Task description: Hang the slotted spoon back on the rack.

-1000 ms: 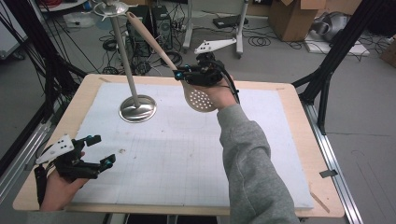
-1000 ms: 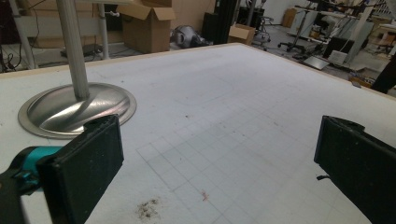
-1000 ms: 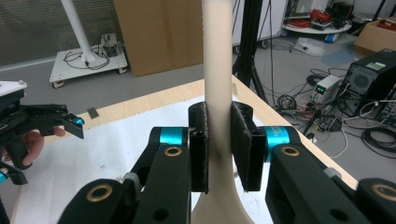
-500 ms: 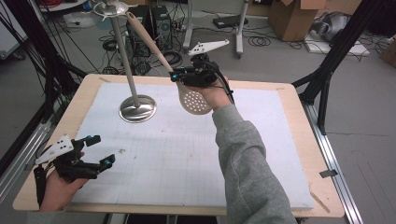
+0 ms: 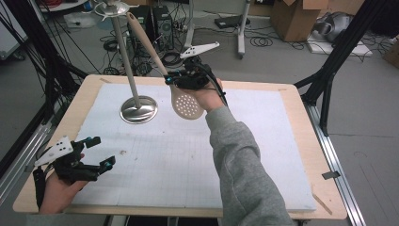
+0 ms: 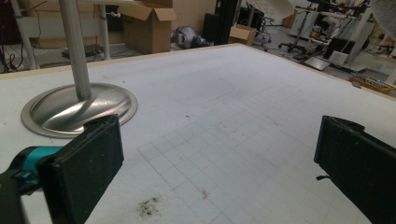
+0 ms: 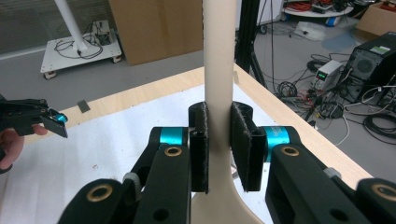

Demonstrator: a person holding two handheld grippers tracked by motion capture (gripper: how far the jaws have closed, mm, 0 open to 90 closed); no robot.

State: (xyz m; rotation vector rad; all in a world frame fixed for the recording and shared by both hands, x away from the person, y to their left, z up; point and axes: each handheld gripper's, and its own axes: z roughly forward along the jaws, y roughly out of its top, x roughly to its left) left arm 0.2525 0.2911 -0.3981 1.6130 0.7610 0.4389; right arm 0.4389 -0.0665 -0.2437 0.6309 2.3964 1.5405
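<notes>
A beige slotted spoon (image 5: 187,104) is held in the air above the far middle of the table, its perforated bowl down and its handle (image 7: 217,70) slanting up toward the far left. My right gripper (image 5: 175,80) is shut on the handle just above the bowl, both pads pressed on it (image 7: 218,144). A metal stand (image 5: 138,109) with a round base (image 6: 77,108) and a thin upright pole stands just left of the spoon. My left gripper (image 5: 99,151) rests open near the table's front left corner, its jaws wide apart over bare mat (image 6: 219,154).
A white gridded mat (image 5: 263,155) covers the wooden table (image 5: 301,113). Black frame struts rise at both sides. Beyond the far edge are cables, boxes and equipment on the floor. A small dark smudge (image 6: 148,206) marks the mat near the left gripper.
The right gripper has carried the spoon slightly left and nearer the stand's pole. The left gripper has stayed put.
</notes>
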